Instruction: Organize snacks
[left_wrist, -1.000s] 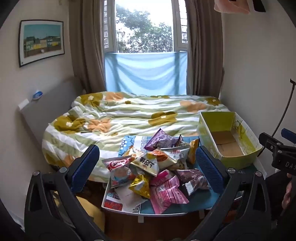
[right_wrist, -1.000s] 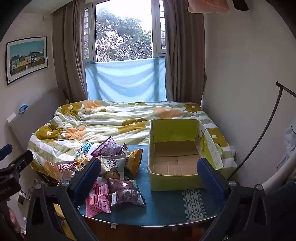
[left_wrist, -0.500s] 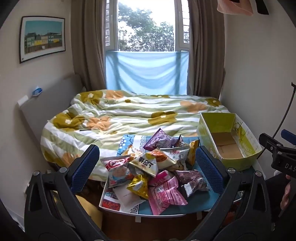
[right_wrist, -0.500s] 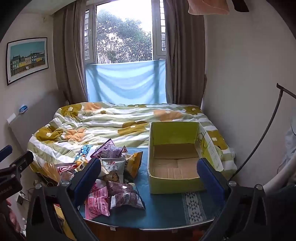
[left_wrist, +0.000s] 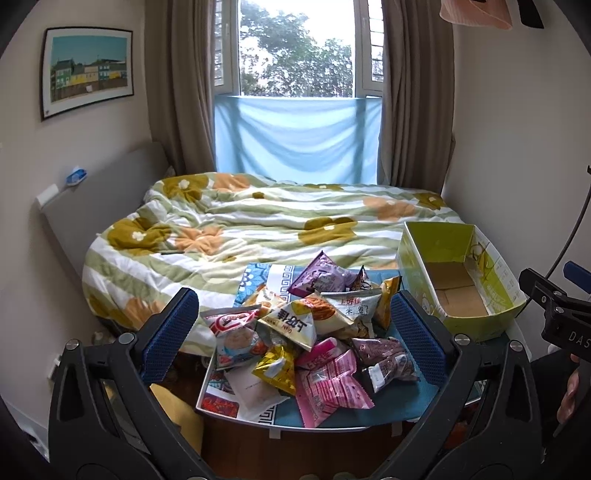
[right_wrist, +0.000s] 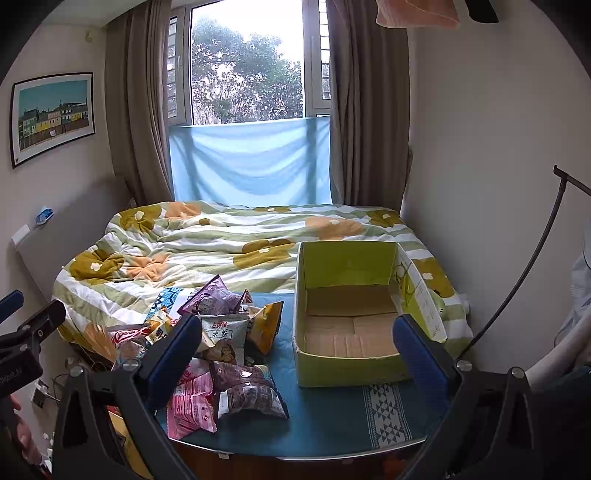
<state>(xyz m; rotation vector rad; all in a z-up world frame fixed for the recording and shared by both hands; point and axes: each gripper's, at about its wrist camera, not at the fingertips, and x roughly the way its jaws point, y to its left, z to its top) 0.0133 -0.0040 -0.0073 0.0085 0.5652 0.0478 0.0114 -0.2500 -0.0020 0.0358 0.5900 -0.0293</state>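
Observation:
A pile of snack packets (left_wrist: 306, 332) lies on the left part of a small table with a teal cloth (right_wrist: 332, 417); it also shows in the right wrist view (right_wrist: 221, 350). An empty yellow-green cardboard box (right_wrist: 351, 325) stands open on the table's right side, also seen in the left wrist view (left_wrist: 458, 280). My left gripper (left_wrist: 291, 336) is open and empty, held before and above the pile. My right gripper (right_wrist: 295, 350) is open and empty, facing the gap between pile and box.
A bed with a green floral duvet (left_wrist: 258, 229) lies right behind the table. A grey headboard (left_wrist: 99, 206) is at the left, a wall at the right. A black stand (right_wrist: 535, 266) leans at the right. The window has a blue cloth (right_wrist: 251, 162).
Both grippers have drifted slightly; the views shift a little and the table sits a touch lower in frame. Nothing was taken hold of or moved.

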